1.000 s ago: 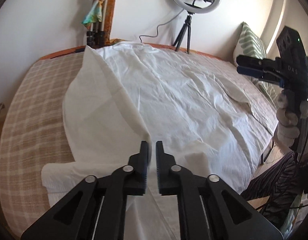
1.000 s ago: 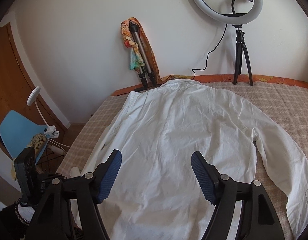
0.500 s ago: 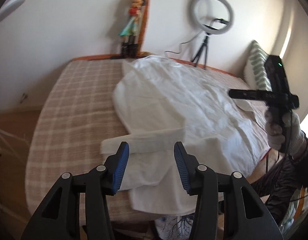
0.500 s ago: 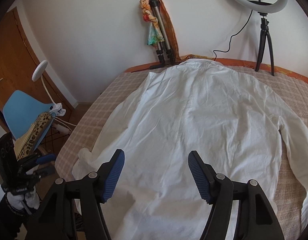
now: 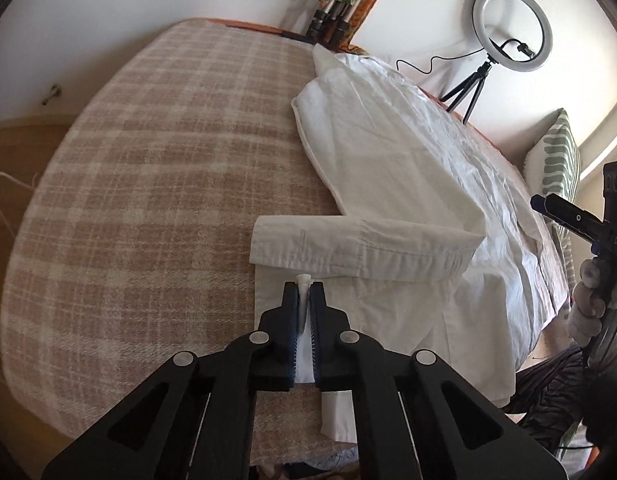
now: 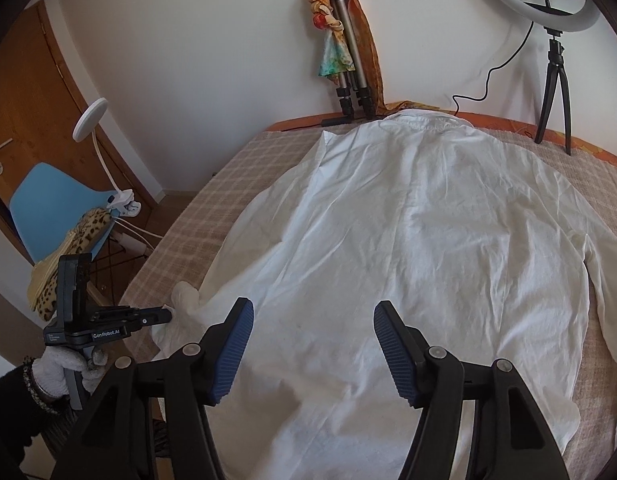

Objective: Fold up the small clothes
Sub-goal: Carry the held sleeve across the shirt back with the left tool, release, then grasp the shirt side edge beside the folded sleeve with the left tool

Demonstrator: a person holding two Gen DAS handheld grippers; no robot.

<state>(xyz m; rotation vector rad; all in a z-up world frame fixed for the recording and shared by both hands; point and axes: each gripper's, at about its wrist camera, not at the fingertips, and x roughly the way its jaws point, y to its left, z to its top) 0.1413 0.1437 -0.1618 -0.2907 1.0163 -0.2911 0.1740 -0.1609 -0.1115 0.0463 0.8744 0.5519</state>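
Shirt (image 6: 408, 248) is lying flat on the plaid bed cover (image 5: 148, 168), left gripper (image 5: 304, 292) clamping its hem edge, right gripper (image 6: 313, 344) hovering half-open, gripping nothing.

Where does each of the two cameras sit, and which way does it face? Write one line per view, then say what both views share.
Left wrist: on the left gripper, looking down over the bed's near corner; its jaws pinch the white shirt hem; the right gripper shows in a gloved hand.
Right wrist: on the right gripper, jaws open, facing the wall across the shirt's back; the left gripper shows.
Shared: shirt, checked bedcover, ring light.
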